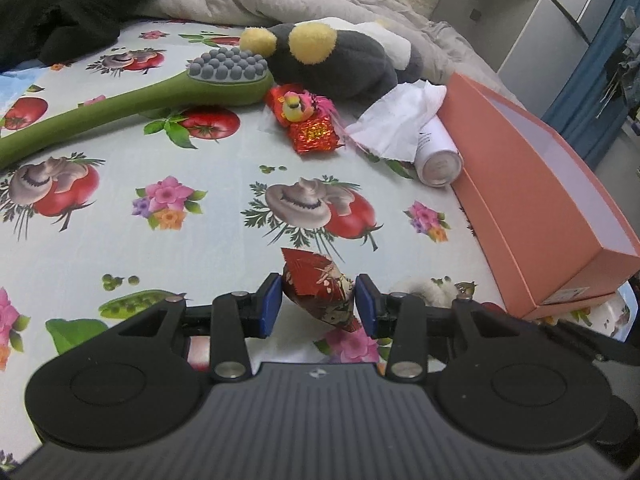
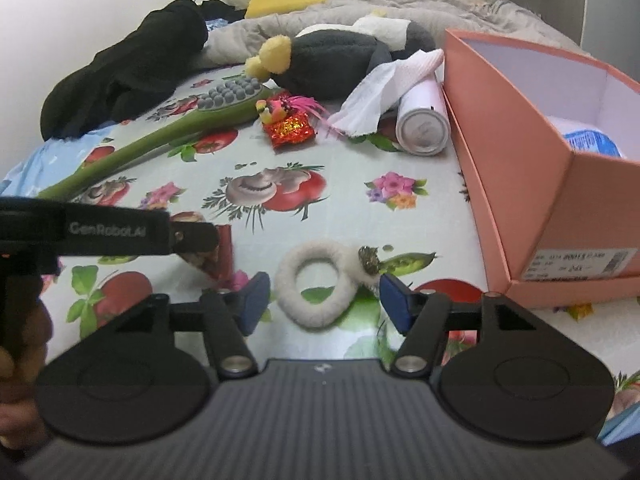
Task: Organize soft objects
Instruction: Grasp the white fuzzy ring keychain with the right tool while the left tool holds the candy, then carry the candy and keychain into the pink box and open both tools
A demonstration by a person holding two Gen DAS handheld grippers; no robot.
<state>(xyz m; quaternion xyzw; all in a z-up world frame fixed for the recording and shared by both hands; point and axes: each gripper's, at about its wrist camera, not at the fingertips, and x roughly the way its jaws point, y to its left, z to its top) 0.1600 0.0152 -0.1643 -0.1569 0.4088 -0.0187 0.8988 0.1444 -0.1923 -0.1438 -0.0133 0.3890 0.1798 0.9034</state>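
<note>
Clamping a red patterned pouch point(image 1: 320, 294), the left tongs point(image 1: 318, 304) hold it above the bed point(image 1: 208, 184); the right tongs point(image 2: 320, 300) stand apart around a white fluffy ring point(image 2: 316, 292) lying on the sheet. Closing squarely across the ring's rim should grip best, before carrying both toward the pink box point(image 2: 532, 184) nearby.

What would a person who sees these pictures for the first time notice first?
Probably the big salmon-pink cardboard box, open at the right edge of the bed, and the dark grey plush toy with yellow ears lying at the back beside a long green massage brush. Close to the cameras, the left gripper holds a red patterned pouch between its fingers, while the right gripper stands open around a white fluffy ring.
</note>
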